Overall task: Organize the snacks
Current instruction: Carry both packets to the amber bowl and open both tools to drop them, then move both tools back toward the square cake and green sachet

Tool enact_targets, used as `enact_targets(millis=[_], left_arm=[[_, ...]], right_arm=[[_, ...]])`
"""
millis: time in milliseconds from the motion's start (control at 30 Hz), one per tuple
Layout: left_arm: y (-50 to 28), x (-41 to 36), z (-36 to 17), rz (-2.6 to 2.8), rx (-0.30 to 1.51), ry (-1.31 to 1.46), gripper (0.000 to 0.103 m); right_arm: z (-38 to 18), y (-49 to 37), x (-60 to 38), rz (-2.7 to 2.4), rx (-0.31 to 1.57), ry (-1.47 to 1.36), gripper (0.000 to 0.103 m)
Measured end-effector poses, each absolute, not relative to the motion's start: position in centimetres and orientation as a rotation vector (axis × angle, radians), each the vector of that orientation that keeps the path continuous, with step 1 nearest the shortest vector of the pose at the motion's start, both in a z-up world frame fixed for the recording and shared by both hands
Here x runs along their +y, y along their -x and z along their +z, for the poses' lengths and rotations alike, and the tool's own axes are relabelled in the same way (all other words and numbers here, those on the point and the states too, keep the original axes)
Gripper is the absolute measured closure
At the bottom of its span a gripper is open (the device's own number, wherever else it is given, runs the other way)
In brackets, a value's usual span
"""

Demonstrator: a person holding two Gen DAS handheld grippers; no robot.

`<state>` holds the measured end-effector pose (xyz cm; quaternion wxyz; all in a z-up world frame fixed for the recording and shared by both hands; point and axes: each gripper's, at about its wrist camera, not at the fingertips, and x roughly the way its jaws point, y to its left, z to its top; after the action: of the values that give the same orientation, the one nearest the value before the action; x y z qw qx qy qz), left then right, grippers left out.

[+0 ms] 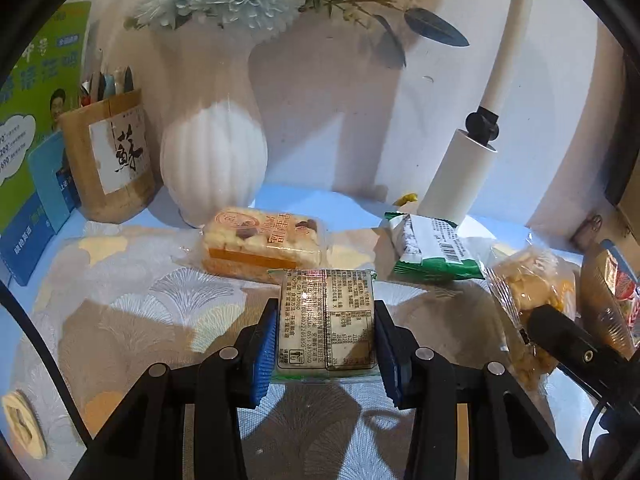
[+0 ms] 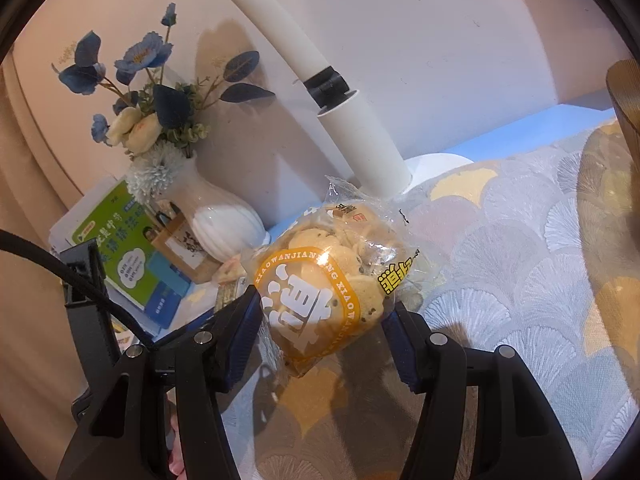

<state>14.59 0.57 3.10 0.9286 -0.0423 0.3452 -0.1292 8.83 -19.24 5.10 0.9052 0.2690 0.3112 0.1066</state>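
My left gripper (image 1: 326, 340) is shut on a flat snack packet (image 1: 326, 320) with its printed label side up, held just above the patterned tablecloth (image 1: 132, 312). Beyond it lie an orange rice-cracker pack (image 1: 262, 242) and a green-and-white packet (image 1: 434, 250). My right gripper (image 2: 324, 328) is shut on a clear bag of small cookies (image 2: 332, 280) with an orange ring label, lifted off the cloth. That bag also shows at the right of the left wrist view (image 1: 528, 300), with the right gripper's finger (image 1: 560, 332) on it.
A white ribbed vase (image 1: 214, 164) with blue flowers, a wooden pen holder (image 1: 108, 160), green brochures (image 1: 32, 132) and a white lamp stand (image 1: 456, 176) stand along the wall. Another snack bag (image 1: 612, 300) lies at the far right. A brown object (image 2: 624, 104) sits at the right edge.
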Motion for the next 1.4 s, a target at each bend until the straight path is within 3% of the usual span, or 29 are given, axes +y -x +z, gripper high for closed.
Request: enact_targets(millis=[400,533,833,967,1100,1133,1167,1200,1233,1400], left_arm=[[-14.0,0.2,3.6,-0.237,0.703,0.090,0.061],[-12.5,-1.3,4.9,-0.302,0.740,0.120,0.061],[-8.2,-12.7,15.9,-0.539,0.614,0.000,0.060],[-6.6,-18.6,18.9,-0.678,0.595,-0.033,0.060],[-5.0,-24.8,18.6,-0.799,0.616,-0.105,0.059],[-4.9,-26.4,17.8,-0.827,0.644,-0.130,0.056],[-4.8,-27.7,17.1,-0.848,0.671,-0.152,0.039],[-4.8,-28.8,16.3,-0.867,0.705,-0.179,0.018],[-4.7,-29.3,15.7,-0.865,0.717,-0.197,0.013],[-5.8,-29.6,13.8,-0.779,0.739,-0.262,0.011]], right_arm=[[5.8,-6.0,-19.2,0.244,0.620,-0.566,0.045],[8.6,-3.1,-21.1,0.225,0.581,-0.549,0.045],[21.9,0.6,-30.1,0.061,0.414,-0.431,0.045],[23.5,1.9,-34.6,-0.037,0.416,-0.437,0.045],[22.5,2.8,-39.0,-0.140,0.462,-0.473,0.043],[21.6,2.9,-39.9,-0.165,0.489,-0.486,0.039],[20.9,2.9,-40.6,-0.188,0.516,-0.495,0.034],[19.9,2.8,-41.3,-0.212,0.553,-0.511,0.020],[19.2,2.7,-41.8,-0.227,0.580,-0.529,0.017],[17.2,4.1,-44.1,-0.266,0.597,-0.628,0.017]])
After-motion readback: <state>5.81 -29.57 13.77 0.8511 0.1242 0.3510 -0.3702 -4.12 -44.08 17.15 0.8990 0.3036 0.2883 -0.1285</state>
